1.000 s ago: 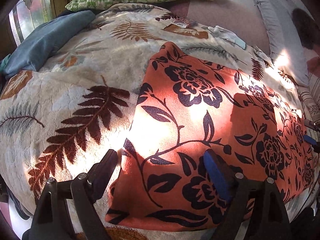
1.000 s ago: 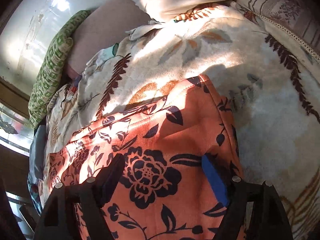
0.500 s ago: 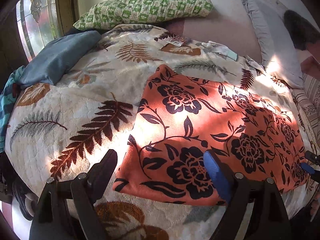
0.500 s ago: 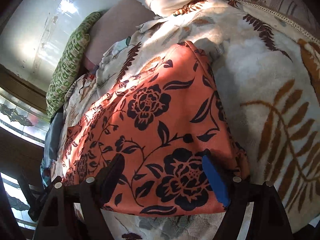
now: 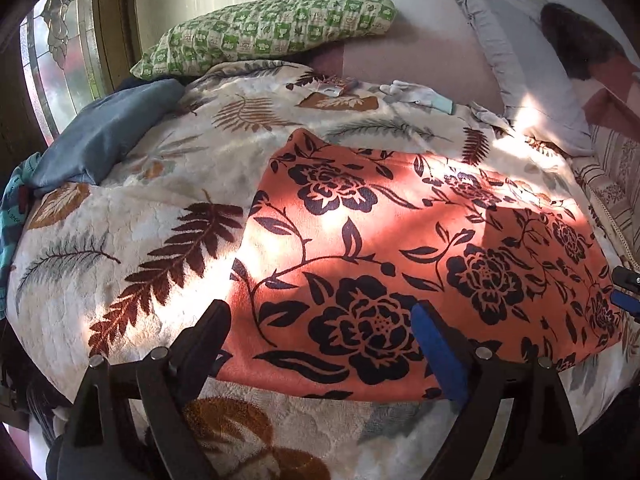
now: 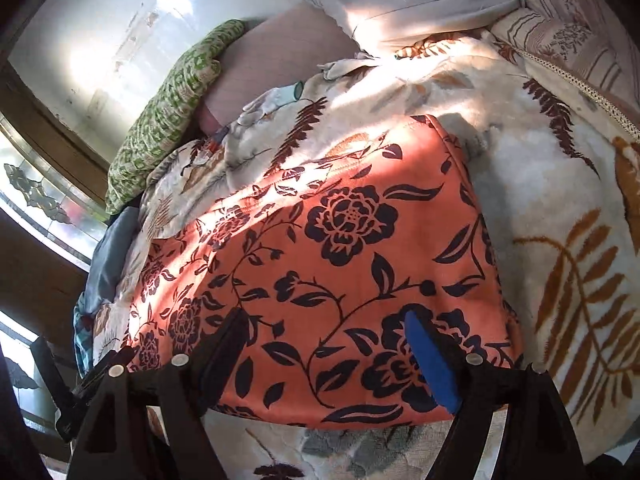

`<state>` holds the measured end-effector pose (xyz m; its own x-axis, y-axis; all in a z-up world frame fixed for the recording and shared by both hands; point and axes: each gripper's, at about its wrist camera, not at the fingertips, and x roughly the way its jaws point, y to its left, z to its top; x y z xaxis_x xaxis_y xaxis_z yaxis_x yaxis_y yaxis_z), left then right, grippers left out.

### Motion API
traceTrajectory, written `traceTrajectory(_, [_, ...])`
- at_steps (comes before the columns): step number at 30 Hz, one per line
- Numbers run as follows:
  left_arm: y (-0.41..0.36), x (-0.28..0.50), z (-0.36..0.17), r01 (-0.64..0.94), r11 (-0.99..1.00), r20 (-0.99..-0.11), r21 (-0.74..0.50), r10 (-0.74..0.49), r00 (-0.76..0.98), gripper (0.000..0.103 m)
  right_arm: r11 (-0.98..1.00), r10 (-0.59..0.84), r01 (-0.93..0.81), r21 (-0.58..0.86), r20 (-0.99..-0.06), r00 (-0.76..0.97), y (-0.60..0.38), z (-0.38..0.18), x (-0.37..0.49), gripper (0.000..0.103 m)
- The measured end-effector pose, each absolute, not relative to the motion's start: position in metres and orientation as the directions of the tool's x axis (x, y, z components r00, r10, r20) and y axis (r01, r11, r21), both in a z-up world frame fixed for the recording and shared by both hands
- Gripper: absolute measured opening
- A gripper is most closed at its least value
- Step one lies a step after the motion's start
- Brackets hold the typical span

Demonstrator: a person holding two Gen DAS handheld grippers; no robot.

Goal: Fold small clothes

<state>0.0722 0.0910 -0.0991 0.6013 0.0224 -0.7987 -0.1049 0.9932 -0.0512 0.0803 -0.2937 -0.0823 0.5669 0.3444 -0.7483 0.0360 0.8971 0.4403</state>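
Note:
An orange cloth with a black flower print [image 5: 400, 256] lies flat on the bed blanket, roughly rectangular. It also shows in the right wrist view [image 6: 340, 272]. My left gripper [image 5: 320, 344] is open and empty, hovering above the cloth's near left corner. My right gripper [image 6: 326, 352] is open and empty above the cloth's near right edge. The right gripper's tips also show at the right border of the left wrist view [image 5: 626, 290].
The cream leaf-print blanket [image 5: 132, 240] covers the bed. A green checked pillow [image 5: 264, 28], a blue cushion [image 5: 104, 132] and a grey pillow [image 5: 516, 64] lie at the far side. A small pale garment [image 5: 420, 96] lies near the pillows. A window [image 5: 56, 56] is at left.
Both grippers have pulled back and up from the cloth, so more of it and the bed shows. Both stayed open and empty. The cloth lies still.

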Motion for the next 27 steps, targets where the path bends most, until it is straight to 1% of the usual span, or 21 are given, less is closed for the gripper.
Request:
traceTrajectory(2, [0.095,0.077,-0.119,-0.113,0.991,-0.84,-0.069,0.004,0.543,0.091,0.887,0.322,0.151,0.436,-0.819,0.474,-0.307,-0.118,0.088,0.083])
traceTrajectory(3, [0.096,0.077,-0.125,-0.111,0.992,-0.843,-0.065,0.005,0.538,0.091,0.845,0.363,0.187,0.501,-0.794,0.487,-0.315,-0.128,0.088,0.083])
traceTrajectory(4, [0.094,0.075,-0.125,-0.098,0.994,-0.832,-0.052,0.012,0.555,0.092,0.822,0.371,0.198,0.534,-0.766,0.524,-0.321,-0.121,0.084,0.082])
traceTrajectory(6, [0.092,0.075,-0.121,-0.092,0.994,-0.828,-0.051,0.01,0.561,0.092,0.836,0.345,0.238,0.494,-0.811,0.473,-0.318,-0.109,0.09,0.082])
traceTrajectory(7, [0.092,0.076,-0.121,-0.095,0.994,-0.826,-0.059,0.005,0.564,0.092,0.854,0.325,0.23,0.467,-0.823,0.465,-0.315,-0.101,0.095,0.082])
traceTrajectory(11, [0.096,0.077,-0.122,-0.103,0.991,-0.824,-0.084,-0.011,0.566,0.092,0.904,0.288,0.119,0.41,-0.792,0.539,-0.3,-0.058,0.12,0.082])
traceTrajectory(15, [0.094,0.078,-0.124,-0.092,0.994,-0.825,-0.063,0.0,0.566,0.093,0.901,0.32,0.073,0.427,-0.769,0.553,-0.298,-0.044,0.161,0.082])
traceTrajectory(16, [0.093,0.079,-0.124,-0.092,0.994,-0.823,-0.059,0.004,0.567,0.093,0.918,0.275,0.085,0.388,-0.776,0.567,-0.3,-0.044,0.171,0.082])
traceTrajectory(18, [0.093,0.081,-0.124,-0.096,0.994,-0.821,-0.059,0.006,0.571,0.094,0.951,0.138,0.148,0.271,-0.803,0.58,-0.307,-0.046,0.186,0.082])
traceTrajectory(19, [0.094,0.082,-0.124,-0.101,0.993,-0.82,-0.064,0.005,0.572,0.094,0.954,0.104,0.174,0.245,-0.812,0.574,-0.314,-0.05,0.188,0.082])
traceTrajectory(24, [0.093,0.085,-0.124,-0.118,0.991,-0.818,-0.064,0.015,0.574,0.094,0.949,0.041,0.244,0.198,-0.847,0.531,-0.35,-0.076,0.188,0.082])
traceTrajectory(25, [0.092,0.085,-0.124,-0.117,0.991,-0.818,-0.059,0.019,0.575,0.095,0.948,0.047,0.242,0.206,-0.844,0.535,-0.355,-0.078,0.188,0.075])
traceTrajectory(26, [0.092,0.085,-0.125,-0.115,0.992,-0.817,-0.054,0.023,0.576,0.095,0.947,0.067,0.23,0.224,-0.838,0.542,-0.357,-0.079,0.189,0.049])
traceTrajectory(27, [0.092,0.085,-0.125,-0.114,0.992,-0.817,-0.051,0.024,0.576,0.095,0.948,0.081,0.218,0.232,-0.839,0.537,-0.357,-0.082,0.191,0.033])
